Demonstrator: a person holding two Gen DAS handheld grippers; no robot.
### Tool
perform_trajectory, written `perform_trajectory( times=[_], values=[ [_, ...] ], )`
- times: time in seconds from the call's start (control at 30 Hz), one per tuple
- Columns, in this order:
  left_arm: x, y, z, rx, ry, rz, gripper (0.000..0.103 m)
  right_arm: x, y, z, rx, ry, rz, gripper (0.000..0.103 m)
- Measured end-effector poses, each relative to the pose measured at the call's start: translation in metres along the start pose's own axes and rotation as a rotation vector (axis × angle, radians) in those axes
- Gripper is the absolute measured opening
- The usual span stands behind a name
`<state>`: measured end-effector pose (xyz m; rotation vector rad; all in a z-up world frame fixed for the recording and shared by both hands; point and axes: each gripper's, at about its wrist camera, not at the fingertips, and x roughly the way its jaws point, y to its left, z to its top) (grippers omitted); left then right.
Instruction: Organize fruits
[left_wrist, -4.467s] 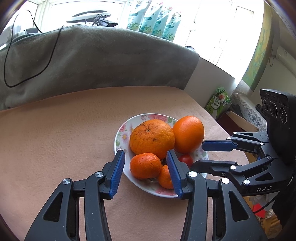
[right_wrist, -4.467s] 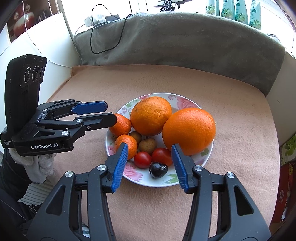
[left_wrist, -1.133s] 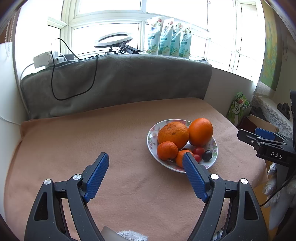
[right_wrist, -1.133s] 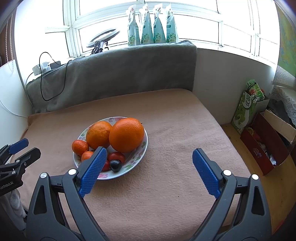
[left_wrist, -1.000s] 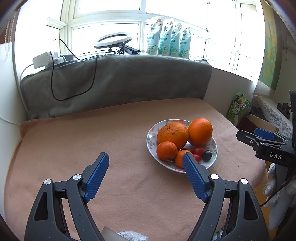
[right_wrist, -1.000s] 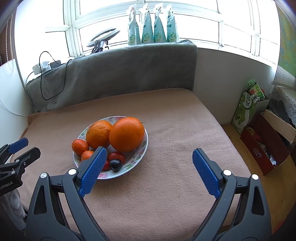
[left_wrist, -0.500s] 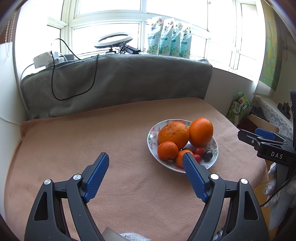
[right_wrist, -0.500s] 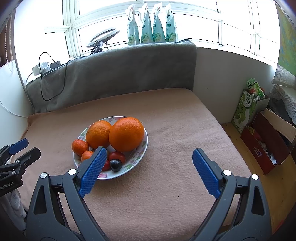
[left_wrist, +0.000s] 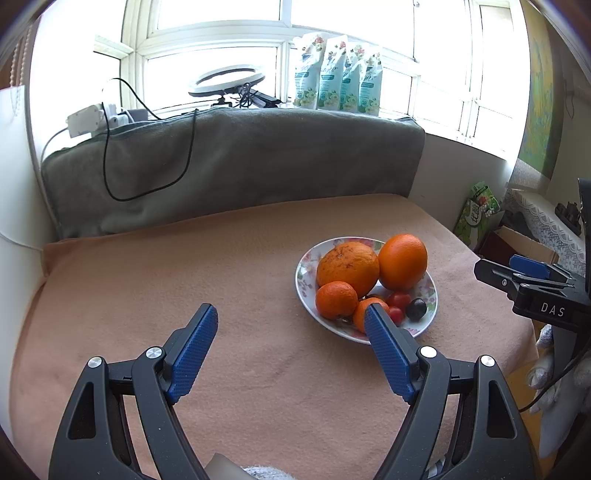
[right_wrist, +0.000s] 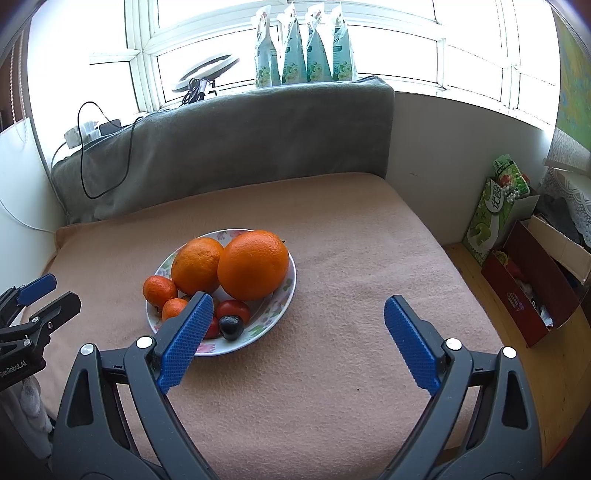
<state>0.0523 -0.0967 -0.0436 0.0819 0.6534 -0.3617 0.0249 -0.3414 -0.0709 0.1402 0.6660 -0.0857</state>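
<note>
A floral plate (left_wrist: 305, 264) (right_wrist: 288, 291) rests on the peach blanket (left_wrist: 184, 266) and carries two big oranges (left_wrist: 403, 261) (right_wrist: 253, 264), two small mandarins (left_wrist: 336, 300) (right_wrist: 159, 291), red cherry tomatoes (right_wrist: 233, 309) and a dark round fruit (right_wrist: 231, 327). My left gripper (left_wrist: 290, 323) hangs open over bare blanket, near-left of the plate, nothing between its blue pads. My right gripper (right_wrist: 297, 312) is also open and empty, its left pad overlapping the plate's near rim in the view. Each gripper shows at the edge of the other's view.
A grey towel-covered backrest (left_wrist: 229, 162) with a black cable (left_wrist: 147, 192) closes off the far side under the window. Several pouches (left_wrist: 338, 88) and a ring light (left_wrist: 226, 79) stand on the sill. Off the blanket's right edge are a green carton (right_wrist: 498, 206) and an open box (right_wrist: 535, 277) on the floor.
Over the last second nothing has visibly moved. Compared with several seconds ago, both grippers stand farther back from the plate and wider open.
</note>
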Motion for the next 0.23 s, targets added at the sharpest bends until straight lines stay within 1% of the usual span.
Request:
perform_trajectory(
  times=[0.23],
  values=[
    [0.0003, 0.0005, -0.0002, -0.002, 0.0, -0.004, 0.082, 0.0007, 0.002, -0.0017, 0.002, 0.003, 0.002, 0.096]
  ],
)
